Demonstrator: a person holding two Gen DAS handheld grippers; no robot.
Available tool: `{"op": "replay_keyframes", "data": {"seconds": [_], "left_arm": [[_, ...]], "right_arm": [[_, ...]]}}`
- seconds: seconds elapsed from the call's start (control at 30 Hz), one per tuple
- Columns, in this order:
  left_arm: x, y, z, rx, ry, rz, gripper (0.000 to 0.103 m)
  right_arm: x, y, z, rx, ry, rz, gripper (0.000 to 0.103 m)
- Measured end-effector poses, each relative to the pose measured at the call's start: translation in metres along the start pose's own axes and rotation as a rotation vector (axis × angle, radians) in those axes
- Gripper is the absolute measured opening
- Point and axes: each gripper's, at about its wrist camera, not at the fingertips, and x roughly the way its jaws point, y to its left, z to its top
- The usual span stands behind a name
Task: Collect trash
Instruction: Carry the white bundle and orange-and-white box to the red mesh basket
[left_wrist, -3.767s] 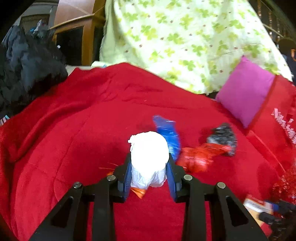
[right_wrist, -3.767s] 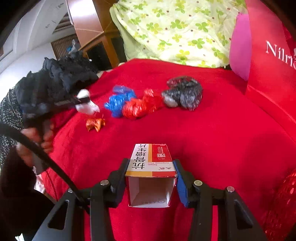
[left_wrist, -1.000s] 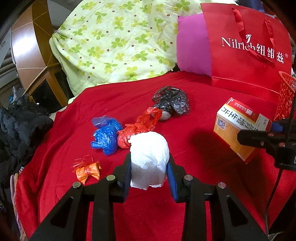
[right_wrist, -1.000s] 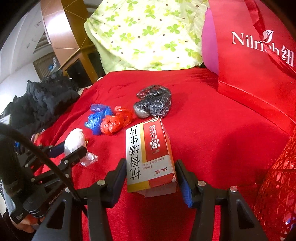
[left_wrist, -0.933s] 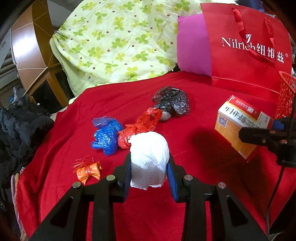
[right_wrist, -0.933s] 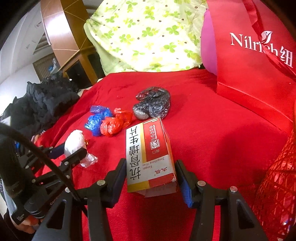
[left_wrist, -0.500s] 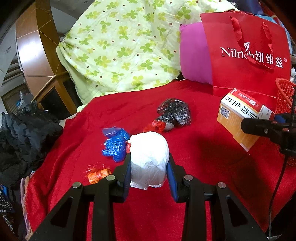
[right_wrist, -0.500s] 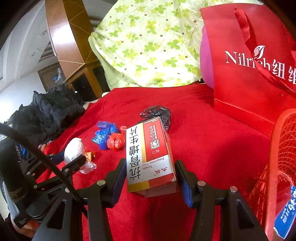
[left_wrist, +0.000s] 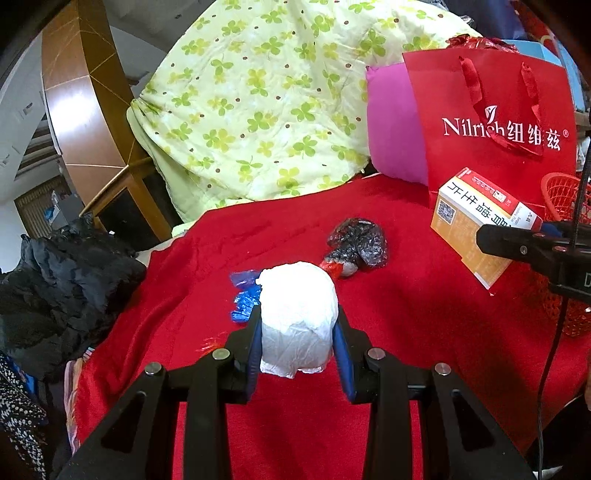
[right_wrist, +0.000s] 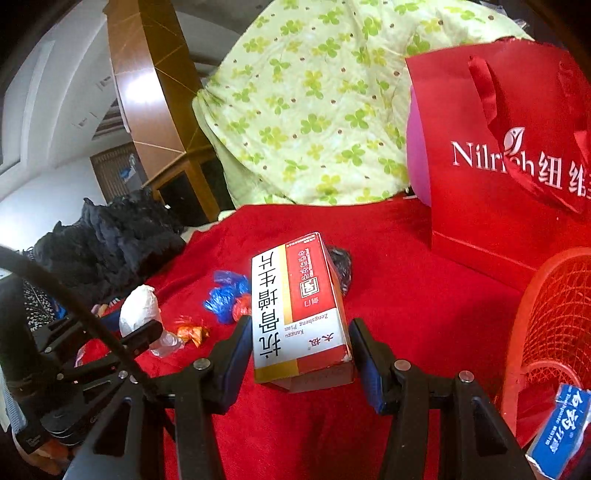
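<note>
My left gripper (left_wrist: 297, 332) is shut on a white crumpled wad (left_wrist: 298, 317) and holds it above the red blanket (left_wrist: 406, 332). My right gripper (right_wrist: 300, 354) is shut on a medicine box (right_wrist: 299, 310), raised above the blanket next to the red mesh basket (right_wrist: 554, 332). The box also shows in the left wrist view (left_wrist: 480, 229). On the blanket lie a blue wrapper (left_wrist: 243, 299), a black bag (left_wrist: 358, 245), a red wrapper (right_wrist: 242, 306) and an orange wrapper (right_wrist: 192, 332).
A red Nilrich gift bag (left_wrist: 495, 129) stands at the back right beside a pink pillow (left_wrist: 395, 136). A green flowered quilt (left_wrist: 266, 103) is piled behind. Black clothing (left_wrist: 62, 273) lies at the left. A blue packet (right_wrist: 557, 432) lies in the basket.
Both grippers have risen and pulled back from the blanket, each keeping its load. The right gripper has come closer to the red basket, which now fills more of its view.
</note>
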Motion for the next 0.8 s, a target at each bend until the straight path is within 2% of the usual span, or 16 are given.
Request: {"op": "replay_keyframes", "data": {"seconds": [0.57, 0.8], "left_arm": [[-0.031, 0.004, 0.016, -0.008, -0.040, 0.034, 0.037], [-0.043, 0.000, 0.023, 0.000, -0.066, 0.038, 0.037]], "right_arm": [[-0.042, 0.016, 0.009, -0.085, -0.149, 0.033, 0.055], [-0.059, 0.011, 0.011, -0.076, -0.202, 0.037, 0.055]]}}
